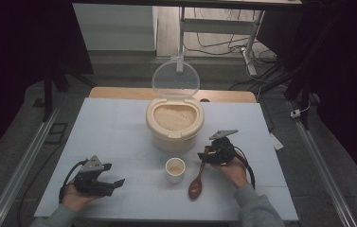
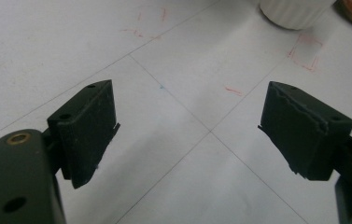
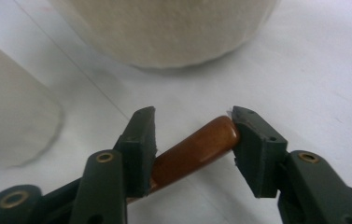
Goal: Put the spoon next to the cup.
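A brown wooden spoon (image 1: 196, 185) lies on the white table, bowl toward me, its handle reaching up into my right gripper (image 1: 205, 157). In the right gripper view the handle (image 3: 197, 149) crosses slantwise between the jaws of the right gripper (image 3: 193, 135); its tip rests by the right pad and the jaws stand wider than it, open. A small white cup (image 1: 175, 169) with rice in it stands left of the spoon. My left gripper (image 1: 112, 174) rests low at the near left, and in its own view the left gripper (image 2: 187, 126) is wide open over bare table.
A cream rice container (image 1: 174, 139) full of rice stands behind the cup, its clear round lid (image 1: 175, 78) tipped up at the back. Its wall (image 3: 164, 28) and the cup (image 3: 10, 116) are close ahead of the right jaws. Table edges fall away on both sides.
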A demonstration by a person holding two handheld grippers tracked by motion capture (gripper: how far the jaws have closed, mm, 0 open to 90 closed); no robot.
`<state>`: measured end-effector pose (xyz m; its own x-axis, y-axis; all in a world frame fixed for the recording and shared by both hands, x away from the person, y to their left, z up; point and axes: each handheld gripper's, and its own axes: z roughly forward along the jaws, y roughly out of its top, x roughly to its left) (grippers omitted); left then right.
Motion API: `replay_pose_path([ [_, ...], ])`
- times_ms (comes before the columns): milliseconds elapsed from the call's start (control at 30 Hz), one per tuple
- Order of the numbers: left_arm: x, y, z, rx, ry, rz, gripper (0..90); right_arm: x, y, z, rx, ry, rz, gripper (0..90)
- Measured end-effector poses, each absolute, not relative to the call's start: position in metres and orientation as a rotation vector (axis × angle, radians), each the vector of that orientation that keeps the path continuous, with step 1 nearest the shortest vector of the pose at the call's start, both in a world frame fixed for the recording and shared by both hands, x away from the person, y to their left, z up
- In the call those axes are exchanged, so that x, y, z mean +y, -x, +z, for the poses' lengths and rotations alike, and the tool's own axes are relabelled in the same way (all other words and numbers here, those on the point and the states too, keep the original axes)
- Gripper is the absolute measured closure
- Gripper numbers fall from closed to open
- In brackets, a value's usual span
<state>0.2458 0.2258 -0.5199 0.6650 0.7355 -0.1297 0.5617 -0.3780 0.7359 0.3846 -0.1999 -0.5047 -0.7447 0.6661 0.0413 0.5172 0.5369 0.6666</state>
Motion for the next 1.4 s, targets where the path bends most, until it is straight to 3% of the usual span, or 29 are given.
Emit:
replay_pose_path([
  [333, 0.225, -0.245, -0.521, 0.999, -2.094, 0.286, 18.0, -0.204, -0.382, -0.504, 2.465, -1.035, 1.023, 42.4],
  [667, 0.226, -0.245, -0.520, 1.005, -2.085, 0.294, 18.0, -0.238, -0.350, -0.484, 2.412, -0.923, 1.209, 44.0],
  [1400, 0.227, -0.243, -0.519, 1.010, -2.062, 0.323, 17.8, -0.302, -0.293, -0.490, 2.354, -0.857, 1.323, 44.1],
])
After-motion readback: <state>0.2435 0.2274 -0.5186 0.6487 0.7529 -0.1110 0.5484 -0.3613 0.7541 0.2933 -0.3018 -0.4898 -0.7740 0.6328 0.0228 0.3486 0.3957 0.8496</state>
